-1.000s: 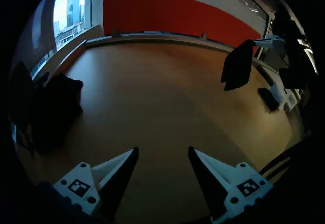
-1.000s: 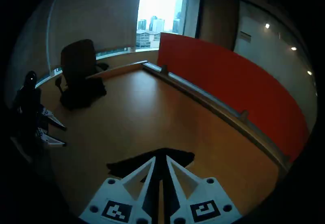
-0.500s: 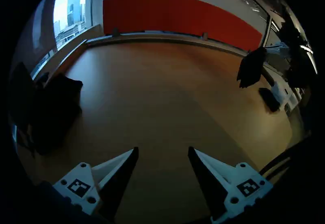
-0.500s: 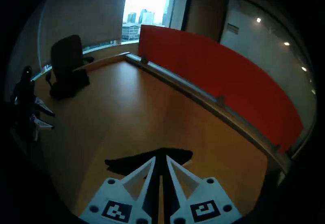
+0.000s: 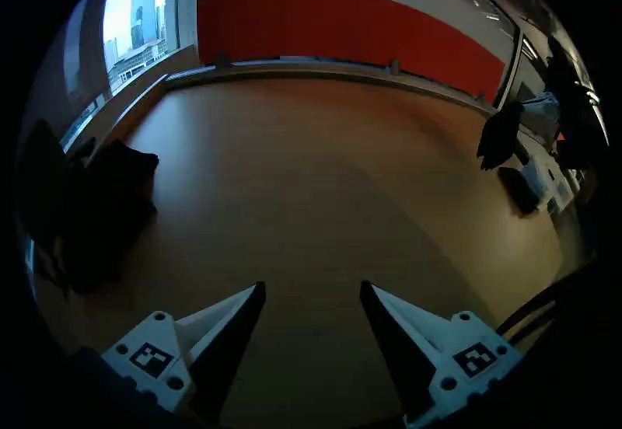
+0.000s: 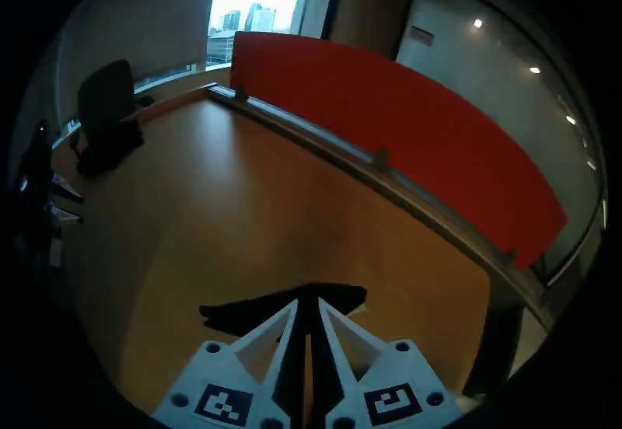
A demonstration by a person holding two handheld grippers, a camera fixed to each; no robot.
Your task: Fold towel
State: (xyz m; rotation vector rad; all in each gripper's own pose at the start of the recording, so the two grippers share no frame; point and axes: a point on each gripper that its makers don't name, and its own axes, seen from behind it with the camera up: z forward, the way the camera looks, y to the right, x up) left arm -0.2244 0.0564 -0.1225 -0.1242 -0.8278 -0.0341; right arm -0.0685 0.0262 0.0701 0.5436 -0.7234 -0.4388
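Dark towel [image 6: 233, 314] hangs pinched in the closed jaws of my right gripper [image 6: 309, 303], held clear of the wooden counter [image 5: 311, 165]; my left gripper [image 5: 311, 289] hovers over the counter, jaws wide apart.

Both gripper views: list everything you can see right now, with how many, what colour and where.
table: one, orange-brown wood, below both grippers
partition: one, red, standing along the table's far edge
chair: one, black, at the table's end near the window
window: one, bright, past the partition's end, city buildings outside
towel: one, dark, pinched at the right gripper's fingertips and hanging from them
left gripper: one, white and black, fingers apart, holding nothing
right gripper: one, white and black, fingers closed on the towel
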